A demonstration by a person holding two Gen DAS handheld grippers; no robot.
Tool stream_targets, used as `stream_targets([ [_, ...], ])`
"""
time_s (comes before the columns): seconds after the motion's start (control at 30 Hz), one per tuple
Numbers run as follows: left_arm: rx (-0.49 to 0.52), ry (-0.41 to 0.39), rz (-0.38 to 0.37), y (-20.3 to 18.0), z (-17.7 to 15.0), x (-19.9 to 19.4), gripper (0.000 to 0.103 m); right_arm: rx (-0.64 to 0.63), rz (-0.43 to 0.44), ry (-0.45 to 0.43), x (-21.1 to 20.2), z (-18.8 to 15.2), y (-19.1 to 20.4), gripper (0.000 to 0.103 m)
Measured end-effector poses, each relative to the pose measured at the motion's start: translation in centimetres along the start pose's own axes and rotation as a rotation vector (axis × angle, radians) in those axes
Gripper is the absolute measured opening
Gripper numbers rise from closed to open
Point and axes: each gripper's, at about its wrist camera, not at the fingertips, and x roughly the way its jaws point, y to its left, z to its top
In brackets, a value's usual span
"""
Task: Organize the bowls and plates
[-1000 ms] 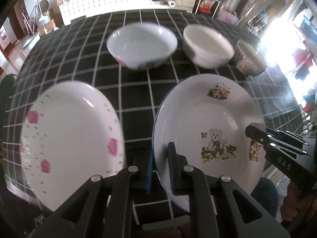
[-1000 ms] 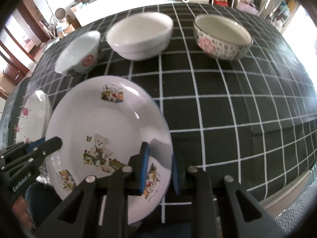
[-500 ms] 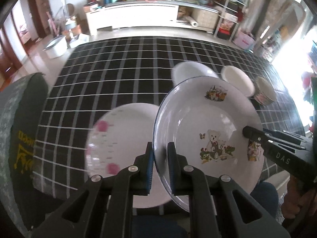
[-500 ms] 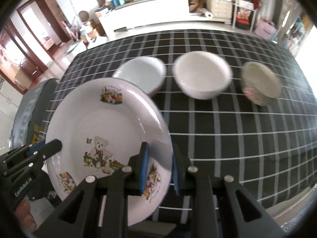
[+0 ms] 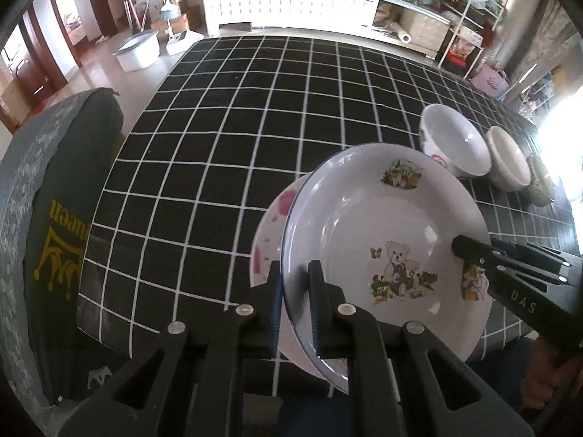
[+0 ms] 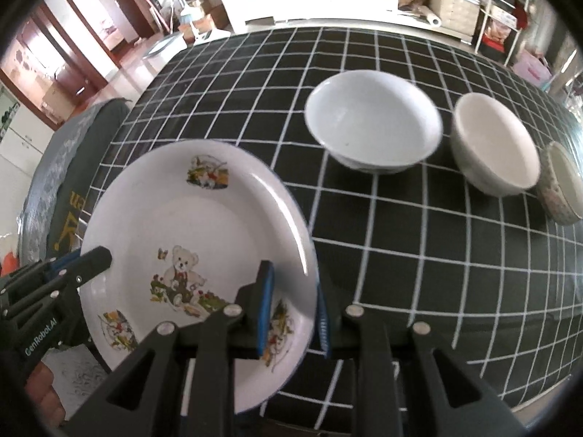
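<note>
The teddy-bear plate [image 5: 386, 251], white with a thin blue rim and small flower prints, hung above the checked surface [image 5: 255, 109], pinched at opposite edges by both grippers. The left gripper [image 5: 296, 309] had its jaws closed on the near-left rim, the right gripper [image 6: 291, 304] on the near-right rim. Only the left view showed the pink-spotted plate [image 5: 271, 229] just beyond its jaws, under the held plate; the right view showed three bowls [image 6: 371, 123] ahead.

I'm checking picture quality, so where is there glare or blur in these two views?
Left wrist view: window glare whites out the right edge beside the plain white bowl. Right wrist view: the nearer white bowl looks motion-smeared; the teddy-bear plate stays sharp.
</note>
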Motion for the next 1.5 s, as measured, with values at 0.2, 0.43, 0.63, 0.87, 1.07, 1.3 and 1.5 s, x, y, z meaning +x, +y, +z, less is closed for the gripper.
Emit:
stream_targets([
  [0.2,-0.019,0.014,-0.007,0.7,-0.2,1.0,0.012,-0.023,-0.022,0.012,1.1,0.1,1.3,0.027],
  [0.43,-0.029,0.024,-0.014,0.7,-0.5,1.7,0.013,-0.047,-0.061,0.01,1.5,0.0,1.9,0.028],
  [0.63,-0.031,0.032,-0.004,0.8,-0.5,2.4,0.013,-0.075,-0.095,0.007,2.0,0.2,2.4,0.028],
  [0.87,-0.036,0.036,-0.004,0.8,-0.5,2.7,0.013,-0.088,-0.115,0.013,2.4,0.3,2.7,0.03],
  [1.07,-0.037,0.045,-0.008,0.6,-0.6,3.2,0.013,-0.088,-0.121,0.04,3.0,0.2,2.6,0.032],
  [1.3,-0.075,0.046,-0.024,1.0,-0.5,3.5,0.013,-0.097,-0.129,0.034,3.4,0.3,2.8,0.033],
  [1.5,-0.086,0.045,-0.029,1.2,-0.8,2.9,0.014,-0.12,-0.127,0.015,3.0,-0.2,2.8,0.033],
])
